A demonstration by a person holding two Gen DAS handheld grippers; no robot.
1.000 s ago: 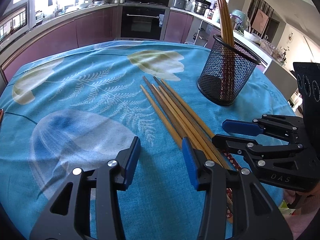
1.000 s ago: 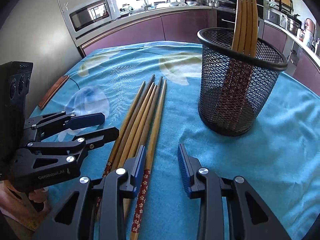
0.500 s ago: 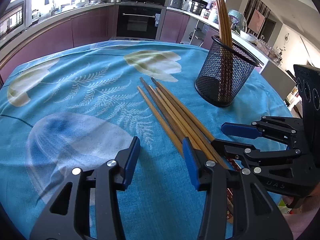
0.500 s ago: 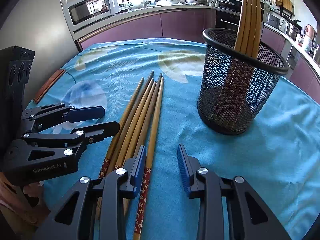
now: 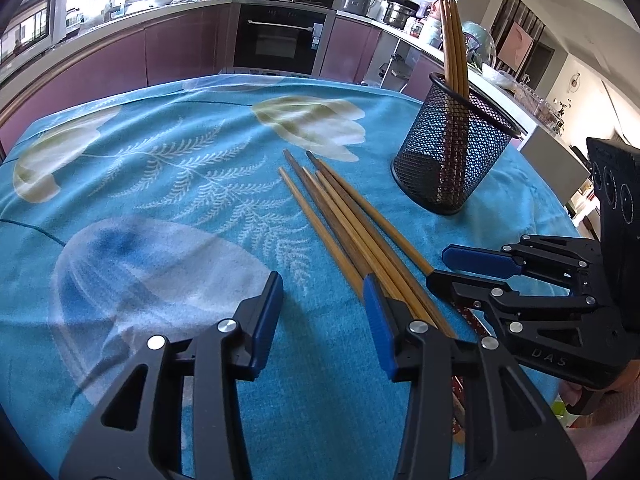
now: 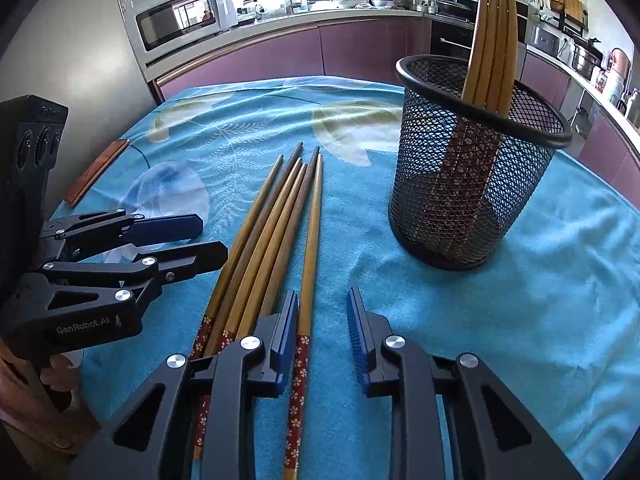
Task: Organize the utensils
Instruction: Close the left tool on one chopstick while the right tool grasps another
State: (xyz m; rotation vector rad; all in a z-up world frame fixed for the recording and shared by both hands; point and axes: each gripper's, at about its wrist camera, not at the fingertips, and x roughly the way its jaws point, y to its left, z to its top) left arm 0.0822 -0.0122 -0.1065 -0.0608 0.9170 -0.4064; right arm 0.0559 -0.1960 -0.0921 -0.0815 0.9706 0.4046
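Observation:
Several wooden chopsticks (image 5: 344, 224) lie side by side on the blue cloth, their patterned ends toward me. A black mesh cup (image 6: 472, 184) stands to their right and holds several upright chopsticks (image 6: 490, 32). My right gripper (image 6: 322, 328) hovers low over the patterned ends. Its jaws are closing with the rightmost chopstick (image 6: 310, 264) between them, next to the left pad and apart from the right one. My left gripper (image 5: 322, 316) is open with only cloth between its fingers, and its right pad sits at the bundle's left side. Each gripper shows in the other's view: right gripper (image 5: 438, 266), left gripper (image 6: 212, 238).
The round table's cloth (image 5: 160, 168) falls away at the far and right edges. A wooden strip (image 6: 96, 172) shows at the table's left rim. Kitchen cabinets, an oven (image 5: 280, 40) and a microwave (image 6: 180, 16) stand behind. A person's hand (image 5: 592, 400) holds the right gripper.
The right gripper's jaws have narrowed around the rightmost chopstick, which now lies slightly apart from the others. The left gripper has kept its place and opening.

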